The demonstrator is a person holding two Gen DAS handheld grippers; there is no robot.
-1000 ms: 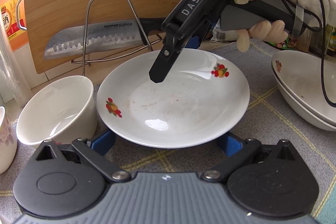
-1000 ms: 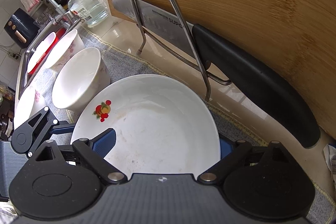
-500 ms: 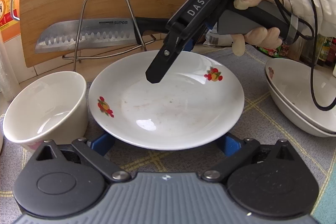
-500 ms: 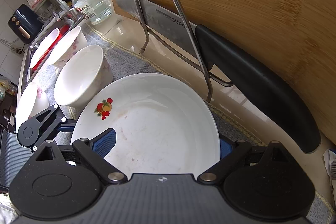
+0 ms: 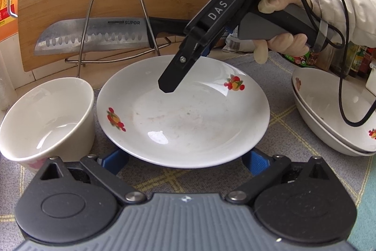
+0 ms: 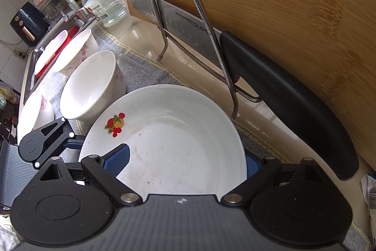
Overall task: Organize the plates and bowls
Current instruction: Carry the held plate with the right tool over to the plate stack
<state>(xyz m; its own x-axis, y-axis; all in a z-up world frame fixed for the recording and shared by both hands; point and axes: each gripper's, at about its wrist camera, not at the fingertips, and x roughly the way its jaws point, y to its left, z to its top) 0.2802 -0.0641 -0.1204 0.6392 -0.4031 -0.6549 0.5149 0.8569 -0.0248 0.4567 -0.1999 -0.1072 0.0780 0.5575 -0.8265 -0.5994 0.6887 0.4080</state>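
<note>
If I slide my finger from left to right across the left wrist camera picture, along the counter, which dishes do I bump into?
White bowl → fruit-painted plate, with the right gripper hanging over it → stacked bowls at the right edge.

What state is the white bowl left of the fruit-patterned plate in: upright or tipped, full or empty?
Upright and empty: the white bowl stands on its base, mouth upward, bare glossy bottom showing.

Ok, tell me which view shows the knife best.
Left wrist view: the knife lies side-on behind the wire rack, with its dimpled blade, brand mark and tip all visible. The right wrist view shows mostly its black handle; the blade is blurred and partly hidden by the rack.
</note>
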